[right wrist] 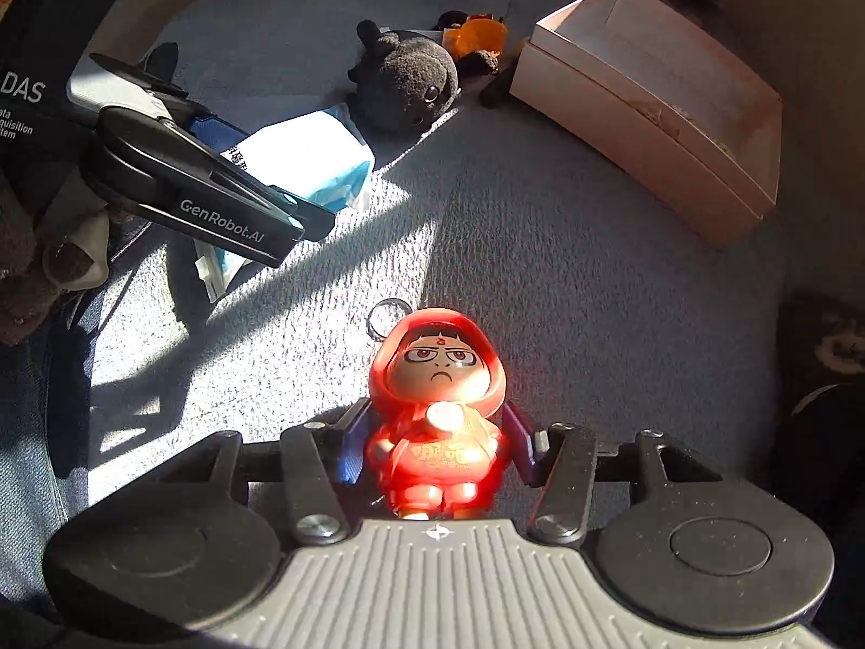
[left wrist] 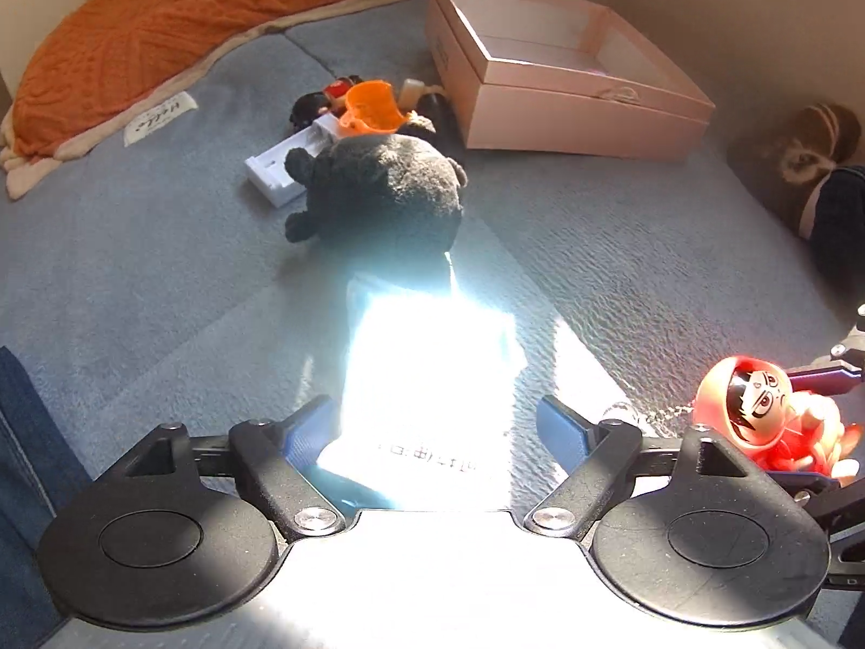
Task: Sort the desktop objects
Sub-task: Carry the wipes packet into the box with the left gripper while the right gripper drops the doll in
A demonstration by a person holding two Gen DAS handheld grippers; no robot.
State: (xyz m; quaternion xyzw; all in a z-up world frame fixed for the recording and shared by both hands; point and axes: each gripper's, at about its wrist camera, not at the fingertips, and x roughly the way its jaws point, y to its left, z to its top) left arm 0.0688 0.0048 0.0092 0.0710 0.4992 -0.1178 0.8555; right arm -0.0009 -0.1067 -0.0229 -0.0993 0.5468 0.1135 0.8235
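A white and blue tissue pack (left wrist: 427,378), washed out by sun glare, lies on the blue-grey cover between the fingers of my left gripper (left wrist: 438,430). The left pad touches its edge, the right pad stands a little apart, so this gripper is open. The right wrist view shows the same pack (right wrist: 308,162) under that gripper's black finger (right wrist: 227,227). My right gripper (right wrist: 438,438) is shut on a red hooded figurine (right wrist: 438,405) with a key ring, its blue pads against the body. The figurine (left wrist: 757,411) also appears at the right edge of the left wrist view.
An open pink box (left wrist: 584,113) stands at the back right. A black plush toy (left wrist: 378,189) lies just beyond the pack, with an orange cup (left wrist: 370,105), a white plastic piece (left wrist: 281,167) and small figures behind it. An orange blanket (left wrist: 162,27) lies far left, a brown plush (left wrist: 811,146) at the right.
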